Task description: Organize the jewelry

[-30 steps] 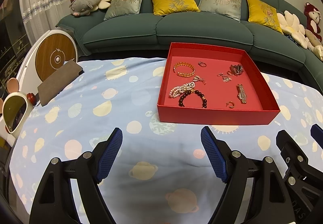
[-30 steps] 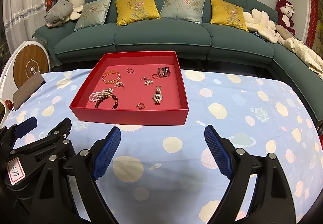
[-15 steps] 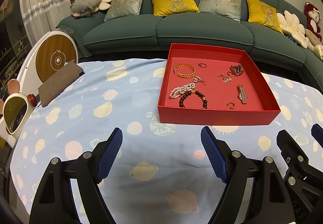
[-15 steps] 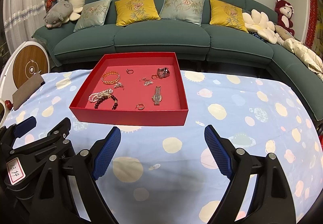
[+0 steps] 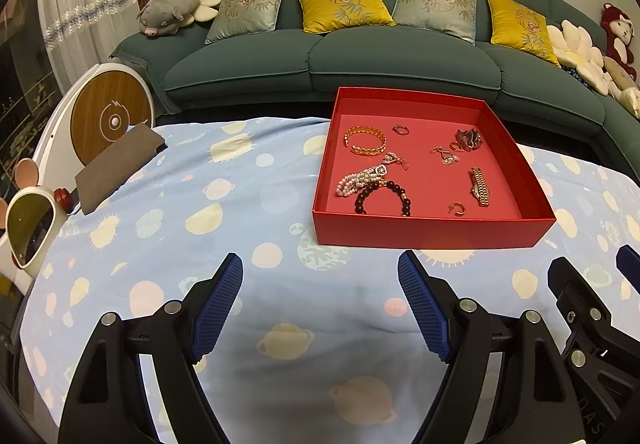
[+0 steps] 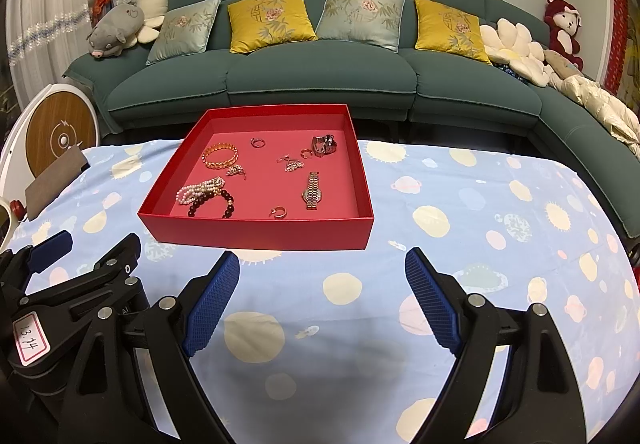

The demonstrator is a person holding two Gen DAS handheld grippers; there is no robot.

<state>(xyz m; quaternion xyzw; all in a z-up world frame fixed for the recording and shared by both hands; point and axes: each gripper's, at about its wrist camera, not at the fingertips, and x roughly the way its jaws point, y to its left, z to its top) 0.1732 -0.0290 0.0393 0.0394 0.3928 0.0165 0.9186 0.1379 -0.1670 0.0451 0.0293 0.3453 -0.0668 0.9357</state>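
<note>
Both hand-held grippers, left point(image 5: 320, 308) & right point(image 6: 322, 308), gape wide, empty | shallow red cardboard tray point(image 6: 256, 234) w/ jewelry | gold link-band wristwatch point(image 6: 312, 190): prob. light, slippery, floppy; pinch across band | dark round-bead bracelet point(image 5: 382, 197): rolls; grip across the beads.

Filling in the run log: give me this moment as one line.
phase: pre-grasp | left gripper: open, empty | right gripper: open, empty | jewelry: all in red tray | tablecloth: under tray

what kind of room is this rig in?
Most likely a home living room: a green sectional sofa with yellow cushions, plush toys on it, and a table under a planet-print cloth.
</note>
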